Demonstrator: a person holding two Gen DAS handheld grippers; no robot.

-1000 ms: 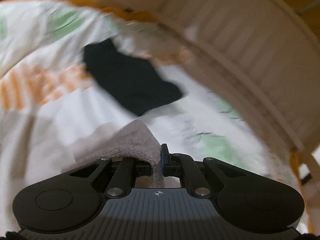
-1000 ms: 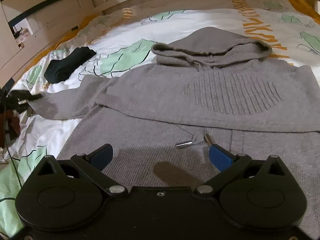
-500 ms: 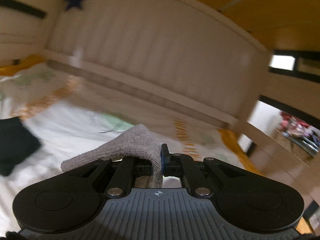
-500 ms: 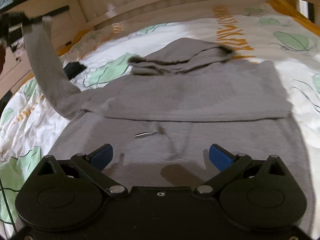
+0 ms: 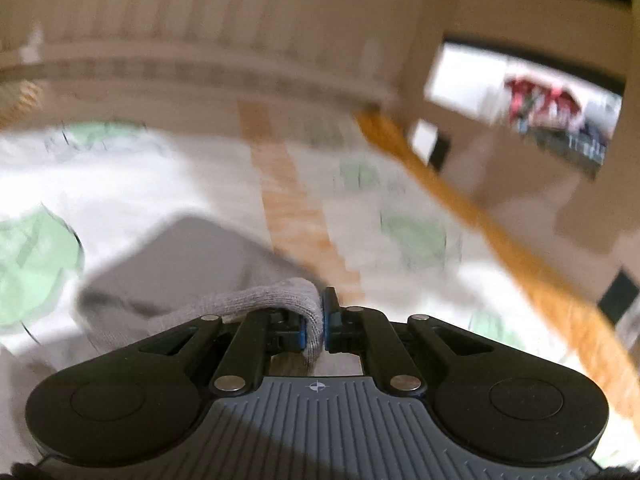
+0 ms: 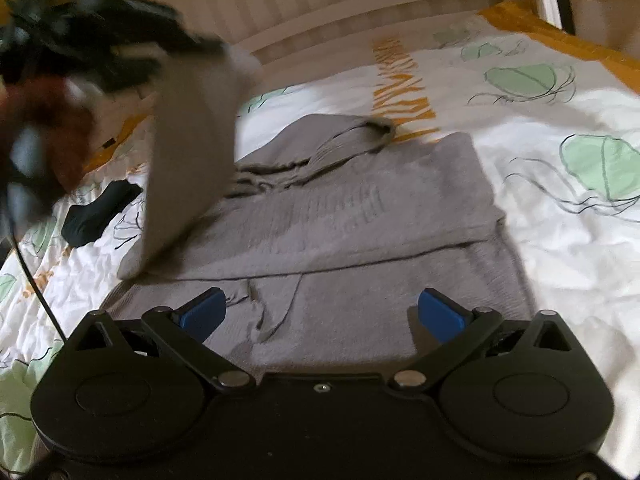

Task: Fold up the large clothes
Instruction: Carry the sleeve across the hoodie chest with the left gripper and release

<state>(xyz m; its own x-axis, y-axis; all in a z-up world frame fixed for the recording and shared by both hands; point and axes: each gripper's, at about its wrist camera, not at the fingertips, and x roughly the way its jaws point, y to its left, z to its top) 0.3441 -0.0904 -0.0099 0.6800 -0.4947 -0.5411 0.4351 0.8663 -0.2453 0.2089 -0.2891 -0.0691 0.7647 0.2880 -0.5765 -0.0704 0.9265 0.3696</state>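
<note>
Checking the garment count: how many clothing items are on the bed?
2: the hoodie mid-bed, its sleeve lifted by the left gripper; a dark item far left. Others may be hidden.

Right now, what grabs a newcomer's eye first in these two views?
The grey sleeve hanging in the air at left of the right wrist view, its cuff pinched in the shut left gripper. Below it the grey hoodie lies spread on the leaf-print bedsheet, with the right gripper open and empty above its lower half.

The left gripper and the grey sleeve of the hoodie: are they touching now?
Touching. The left wrist view shows the left gripper shut on the sleeve: grey knit fabric is pinched between its blue pads, with no gap.
</note>
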